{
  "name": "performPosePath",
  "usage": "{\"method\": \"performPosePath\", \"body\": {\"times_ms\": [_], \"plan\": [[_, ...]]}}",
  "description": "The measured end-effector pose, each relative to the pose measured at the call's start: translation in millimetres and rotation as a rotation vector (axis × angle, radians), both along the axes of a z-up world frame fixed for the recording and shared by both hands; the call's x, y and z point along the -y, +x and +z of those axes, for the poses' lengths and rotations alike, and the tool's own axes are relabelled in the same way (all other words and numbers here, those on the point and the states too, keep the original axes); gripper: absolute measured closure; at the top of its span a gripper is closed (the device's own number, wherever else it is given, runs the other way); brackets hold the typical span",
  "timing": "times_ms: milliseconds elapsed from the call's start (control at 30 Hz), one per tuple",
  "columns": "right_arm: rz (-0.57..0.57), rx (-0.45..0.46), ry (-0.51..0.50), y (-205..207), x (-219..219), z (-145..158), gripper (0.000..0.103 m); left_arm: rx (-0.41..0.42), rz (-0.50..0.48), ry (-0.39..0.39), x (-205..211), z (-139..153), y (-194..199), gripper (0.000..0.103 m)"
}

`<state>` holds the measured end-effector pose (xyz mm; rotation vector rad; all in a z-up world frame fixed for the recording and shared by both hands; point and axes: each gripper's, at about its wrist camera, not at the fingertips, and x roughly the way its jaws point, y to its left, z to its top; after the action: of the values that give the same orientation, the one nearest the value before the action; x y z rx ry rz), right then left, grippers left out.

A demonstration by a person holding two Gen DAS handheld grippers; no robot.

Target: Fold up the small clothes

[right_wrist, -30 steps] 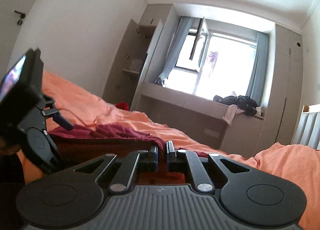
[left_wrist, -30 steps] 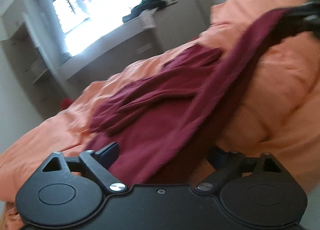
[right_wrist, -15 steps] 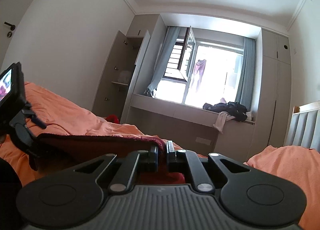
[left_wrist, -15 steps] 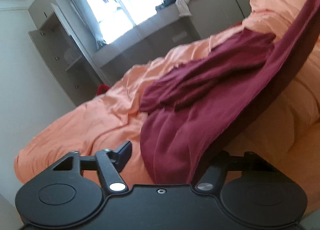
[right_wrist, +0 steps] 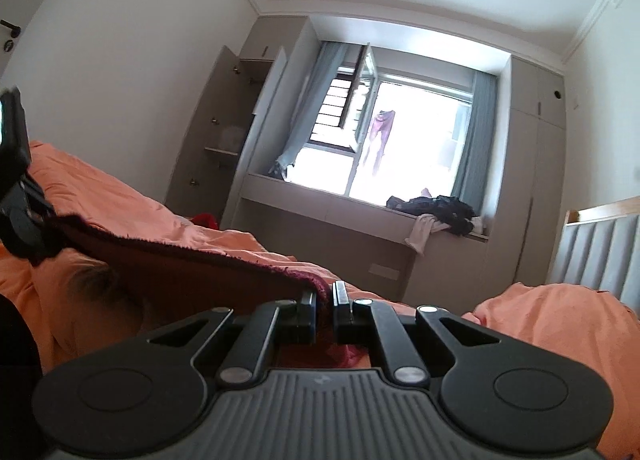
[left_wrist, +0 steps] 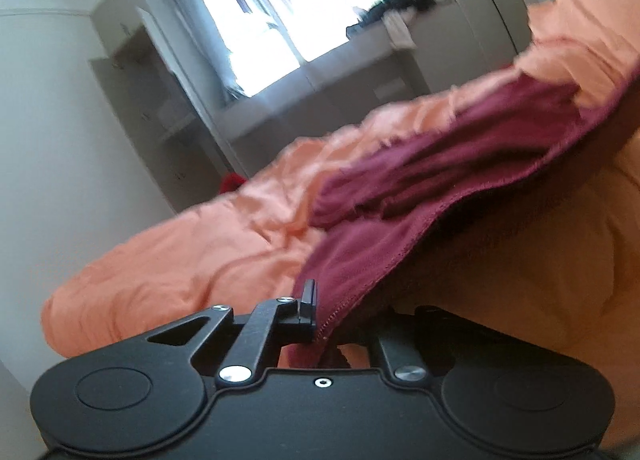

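Left wrist: gripper (left_wrist: 320,324) seemingly pinches garment (left_wrist: 400,195).

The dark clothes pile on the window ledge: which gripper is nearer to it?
Right, as far as these views show. The right gripper faces the dark clothes pile across the bed; the left gripper, also gripping the maroon garment, sits farther along the bed.

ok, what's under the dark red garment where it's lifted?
Under the raised dark red knit garment the orange quilted duvet shows in shadow. Farther along, where the cloth lies on the bed, whatever is beneath it is covered.
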<state>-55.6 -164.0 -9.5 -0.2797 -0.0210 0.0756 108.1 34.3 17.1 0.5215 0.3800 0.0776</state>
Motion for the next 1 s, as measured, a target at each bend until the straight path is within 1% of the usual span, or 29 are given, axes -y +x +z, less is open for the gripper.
{"method": "performPosePath", "body": {"times_ms": [100,200,267,367,600,700,767,867,1000], "plan": [[-0.028,0.021,0.031,-7,4,-2,0.096,0.081,-0.012,-0.034,6,12,-13,0.098],[-0.060,0.066,0.057,-18,11,3,0.096,0.129,-0.045,-0.052,15,27,-30,0.098],[-0.081,0.096,0.075,-27,18,8,0.096,0.144,-0.074,-0.050,22,37,-44,0.098],[-0.098,0.136,0.093,-44,28,17,0.096,0.166,-0.112,-0.026,34,53,-71,0.098],[-0.094,0.219,0.106,-101,42,35,0.096,0.148,-0.163,-0.097,40,93,-133,0.098],[-0.101,0.235,0.103,-115,44,40,0.096,0.137,-0.184,-0.096,43,103,-152,0.098],[-0.102,0.235,0.111,-115,44,40,0.096,0.125,-0.187,-0.078,46,102,-155,0.098],[-0.103,0.230,0.125,-109,46,38,0.096,0.111,-0.183,-0.054,44,96,-150,0.097],[-0.100,0.207,0.095,-81,42,40,0.096,0.054,-0.183,-0.072,36,89,-127,0.096]]}}
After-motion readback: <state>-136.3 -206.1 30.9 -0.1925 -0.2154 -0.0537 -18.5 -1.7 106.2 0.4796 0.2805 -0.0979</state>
